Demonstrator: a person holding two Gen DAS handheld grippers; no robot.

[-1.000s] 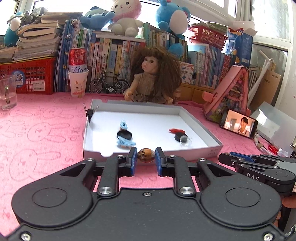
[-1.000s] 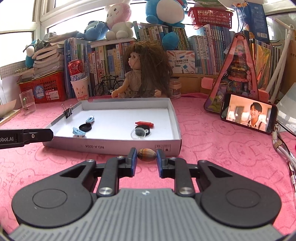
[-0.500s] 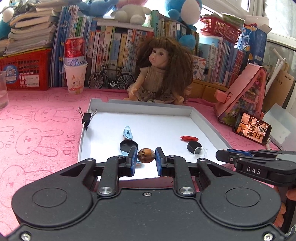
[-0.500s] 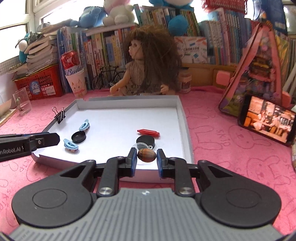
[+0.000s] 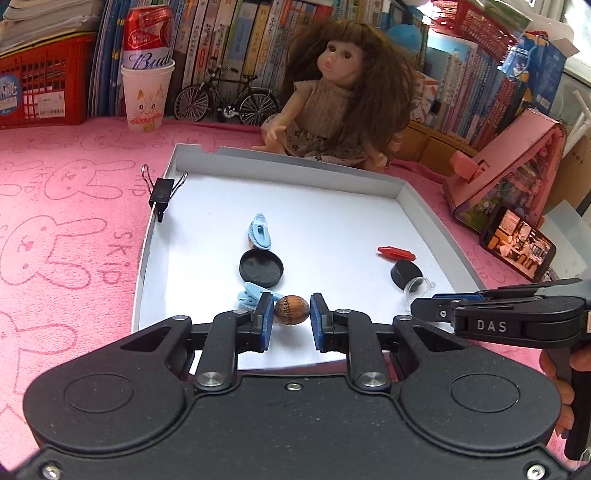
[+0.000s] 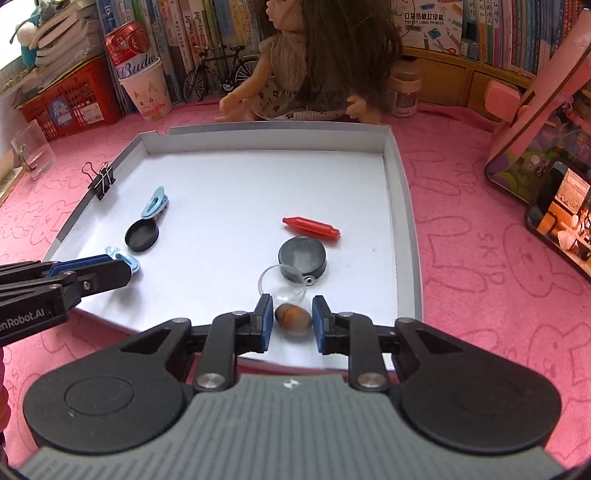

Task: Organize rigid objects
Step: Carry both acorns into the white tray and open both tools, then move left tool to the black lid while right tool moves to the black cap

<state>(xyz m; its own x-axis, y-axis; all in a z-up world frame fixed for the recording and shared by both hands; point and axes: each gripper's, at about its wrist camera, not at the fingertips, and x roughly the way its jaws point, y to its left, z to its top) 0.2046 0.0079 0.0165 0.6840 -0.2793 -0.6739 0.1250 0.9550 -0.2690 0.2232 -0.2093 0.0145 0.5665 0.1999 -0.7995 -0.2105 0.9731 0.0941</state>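
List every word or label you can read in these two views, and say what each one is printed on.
"DAS": side of the right gripper.
"nRobot.AI" (start cut off): side of the left gripper.
"Bud..." (partly hidden): red can in the paper cup.
"SKIP": pink cloth.
"POCKET LABEL PRINTER": box on the shelf.
Book spines, basket tag: too small.
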